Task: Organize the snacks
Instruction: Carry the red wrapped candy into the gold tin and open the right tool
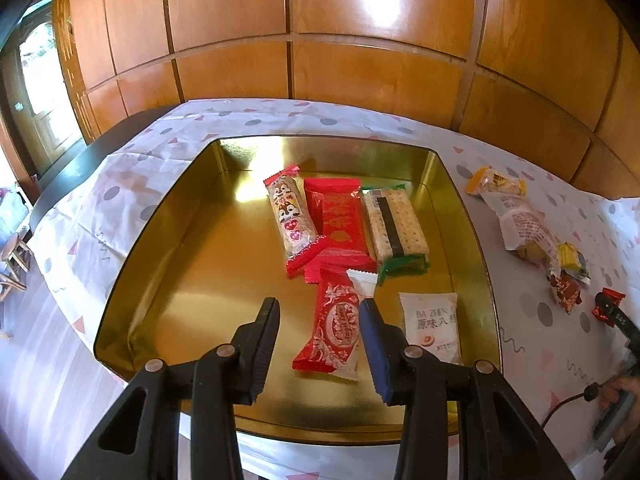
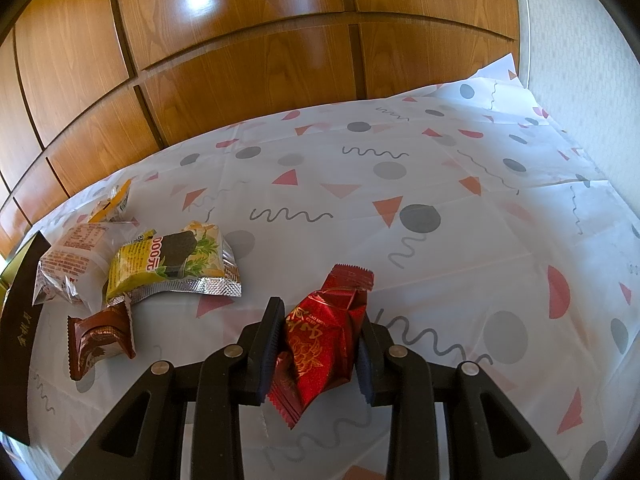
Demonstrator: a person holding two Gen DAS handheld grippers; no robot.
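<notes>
gold tray point(image 1: 168, 216), red snack point(image 2: 320, 340), patterned tablecloth point(image 2: 440, 184)

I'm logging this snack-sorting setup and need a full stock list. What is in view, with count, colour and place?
Tray: one, gold, on the tablecloth.
Snacks in tray: five; cartoon packet, red packet, cracker pack side by side; red-and-white bar and white packet nearer.
Loose snacks on tablecloth: four; orange-edged packet, white printed packet, yellow packet, brown packet, all right of the tray.
Tablecloth: one, white with grey and pink shapes.
Wall panels: brown wood, behind.
Left claw: black, open above the tray.
Right claw: black, shut on a red foil packet.
</notes>
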